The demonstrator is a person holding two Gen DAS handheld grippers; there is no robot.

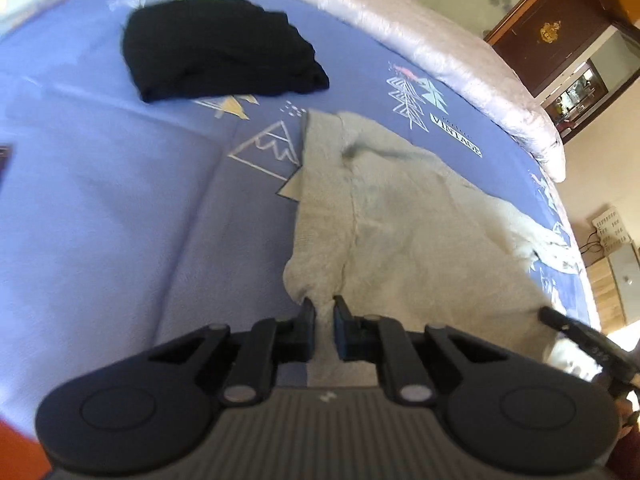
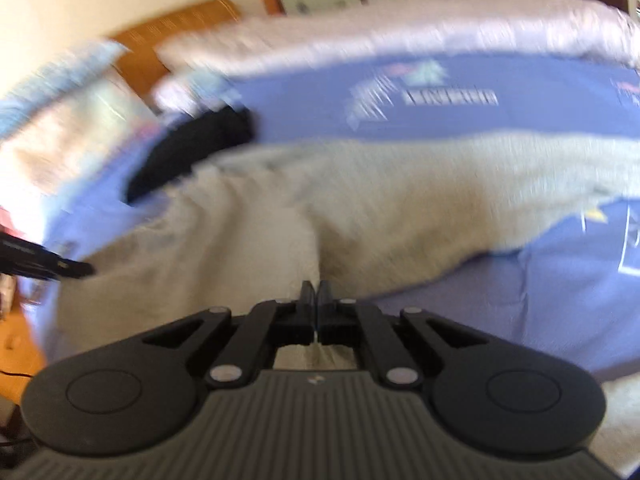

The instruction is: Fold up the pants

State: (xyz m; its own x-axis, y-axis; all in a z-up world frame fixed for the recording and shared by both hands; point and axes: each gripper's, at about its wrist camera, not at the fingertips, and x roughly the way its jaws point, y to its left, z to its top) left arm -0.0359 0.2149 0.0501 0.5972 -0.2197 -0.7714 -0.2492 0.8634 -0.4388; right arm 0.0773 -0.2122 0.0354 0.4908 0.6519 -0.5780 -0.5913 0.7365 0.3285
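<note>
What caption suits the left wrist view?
Left gripper pinches the beige pants' edge on a blue bedsheet, black garment beyond.

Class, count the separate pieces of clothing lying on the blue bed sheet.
2: grey pants spread near the grippers, and a folded black garment farther up the sheet. Others may lie outside the views.

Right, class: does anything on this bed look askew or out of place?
Yes. The grey pants lie rumpled and slanted on the blue sheet, edges not lined up. A black garment sits bunched in a heap beyond them, not folded flat. Nothing looks spilled or damaged.
</note>
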